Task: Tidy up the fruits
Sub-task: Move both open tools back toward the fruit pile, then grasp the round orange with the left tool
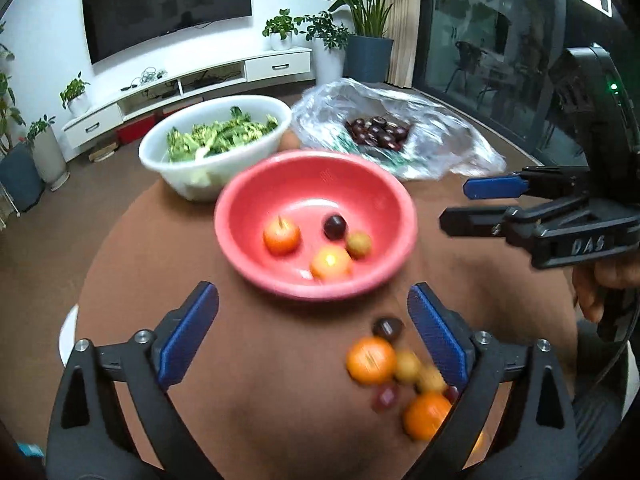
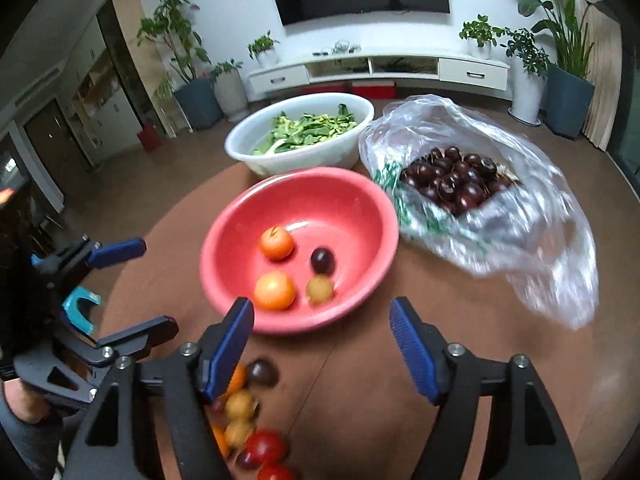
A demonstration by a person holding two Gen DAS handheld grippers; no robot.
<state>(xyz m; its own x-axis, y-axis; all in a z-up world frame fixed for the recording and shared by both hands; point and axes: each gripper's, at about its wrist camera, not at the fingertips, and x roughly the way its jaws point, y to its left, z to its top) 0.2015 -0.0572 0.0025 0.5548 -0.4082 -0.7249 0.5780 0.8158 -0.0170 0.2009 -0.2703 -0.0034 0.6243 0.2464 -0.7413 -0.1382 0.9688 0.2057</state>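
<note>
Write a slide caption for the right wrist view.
Open right gripper above loose fruit, facing a pink bowl holding four fruits, beside a bag of cherries.

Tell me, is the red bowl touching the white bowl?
Cannot tell. In both wrist views the red bowl's rim overlaps the white bowl, hiding any gap.

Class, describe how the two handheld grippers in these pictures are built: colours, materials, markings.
Both the left gripper and right gripper have black angular plastic frames, silver bolts and ribbed blue finger pads. The right one's body bears raised letters and a green light.
</note>
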